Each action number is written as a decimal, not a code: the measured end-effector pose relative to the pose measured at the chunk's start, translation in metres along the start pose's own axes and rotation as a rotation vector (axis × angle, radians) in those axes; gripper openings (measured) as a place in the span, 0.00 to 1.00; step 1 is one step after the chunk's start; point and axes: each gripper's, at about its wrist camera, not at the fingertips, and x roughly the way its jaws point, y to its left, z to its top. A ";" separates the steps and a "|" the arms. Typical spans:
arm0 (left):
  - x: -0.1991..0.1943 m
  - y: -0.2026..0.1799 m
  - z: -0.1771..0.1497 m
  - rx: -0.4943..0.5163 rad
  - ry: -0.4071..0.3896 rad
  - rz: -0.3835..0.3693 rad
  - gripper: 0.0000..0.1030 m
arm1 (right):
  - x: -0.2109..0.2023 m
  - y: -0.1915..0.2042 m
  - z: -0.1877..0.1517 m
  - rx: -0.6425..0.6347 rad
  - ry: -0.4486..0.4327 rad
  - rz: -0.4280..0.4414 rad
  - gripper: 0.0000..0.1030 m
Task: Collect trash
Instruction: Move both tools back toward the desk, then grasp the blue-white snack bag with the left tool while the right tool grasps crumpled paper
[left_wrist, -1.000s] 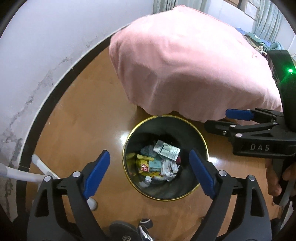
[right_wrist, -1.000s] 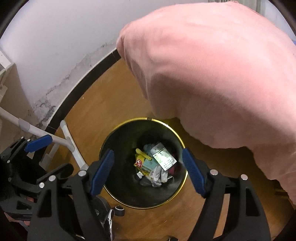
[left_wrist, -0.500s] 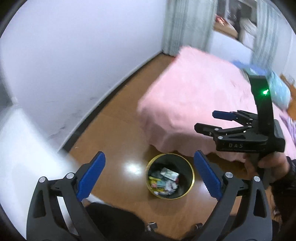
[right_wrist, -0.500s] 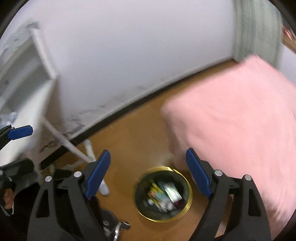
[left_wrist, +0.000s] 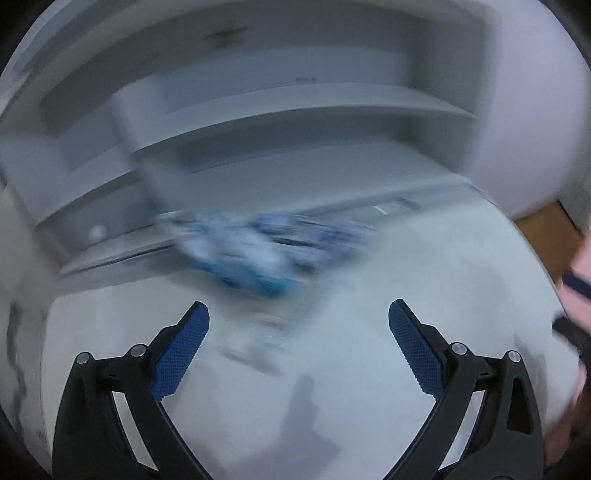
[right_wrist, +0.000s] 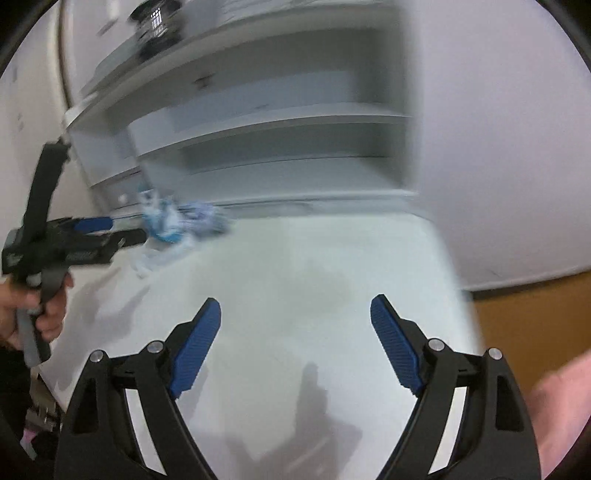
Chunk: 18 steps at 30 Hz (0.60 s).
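Both claws gape wide and empty: the left claw (left_wrist: 298, 343) and the right claw (right_wrist: 295, 341) no longer hang over the gold-rimmed bin on the wooden floor but over a white tabletop (right_wrist: 332, 266). The trash, a blurred blue-and-white crumpled heap (left_wrist: 255, 254), lies at twelve o'clock from the left claw, at the tabletop's far edge. Behind it rise white shelves (right_wrist: 280, 147); a strip of wooden floor (right_wrist: 532, 317) shows at three o'clock.

Smooth matt white desk top (right_wrist: 332, 266); crumpled blue-white plastic-looking wrappers (left_wrist: 251, 251) at twelve o'clock; ribbed blue pads (right_wrist: 195, 350); glossy wood floor (right_wrist: 535, 314).
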 end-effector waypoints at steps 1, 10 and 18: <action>0.009 0.018 0.008 -0.040 0.007 0.013 0.92 | 0.017 0.016 0.009 -0.027 0.013 0.021 0.78; 0.084 0.081 0.046 -0.201 0.099 0.039 0.92 | 0.122 0.068 0.058 -0.116 0.120 0.085 0.78; 0.090 0.085 0.039 -0.201 0.091 -0.060 0.34 | 0.157 0.080 0.070 -0.139 0.168 0.147 0.78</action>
